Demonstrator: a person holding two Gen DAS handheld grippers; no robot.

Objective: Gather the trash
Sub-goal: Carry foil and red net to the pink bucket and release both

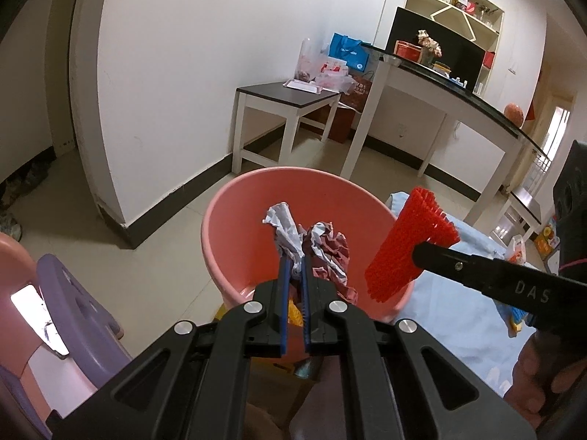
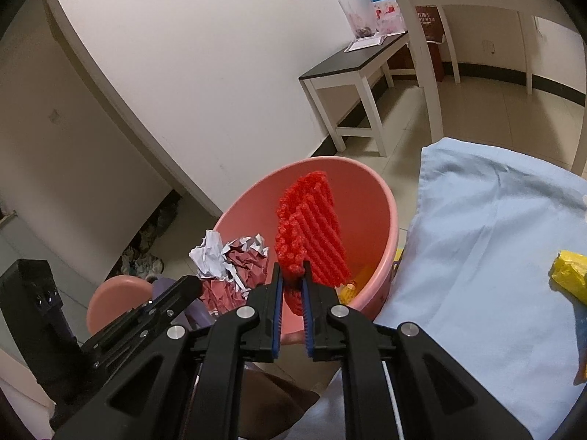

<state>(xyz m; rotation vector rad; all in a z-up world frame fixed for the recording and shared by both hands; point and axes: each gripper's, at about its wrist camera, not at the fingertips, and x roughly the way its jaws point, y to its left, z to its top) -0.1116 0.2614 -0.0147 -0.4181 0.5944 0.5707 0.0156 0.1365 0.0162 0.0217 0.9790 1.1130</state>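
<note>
A pink bucket [image 1: 220,205] [image 2: 389,198] stands on the floor below both grippers. My left gripper [image 1: 294,261] [image 2: 196,285] is shut on a crumpled white and maroon paper [image 1: 323,245] [image 2: 234,260], held over the bucket's mouth. My right gripper [image 2: 292,275] [image 1: 419,253] is shut on the lower end of a red foam net sleeve [image 2: 312,223] [image 1: 411,242], which stands up above the bucket's right side. Something yellow [image 2: 357,278] lies at the bucket's bottom.
A light blue cloth [image 2: 484,242] [image 1: 458,293] covers a surface right of the bucket, with a yellow wrapper [image 2: 570,275] on it. A purple stool [image 1: 77,293] and a pink stool [image 2: 110,302] stand on the left. A dark-topped side table [image 1: 290,97] and a long counter [image 1: 477,102] are behind.
</note>
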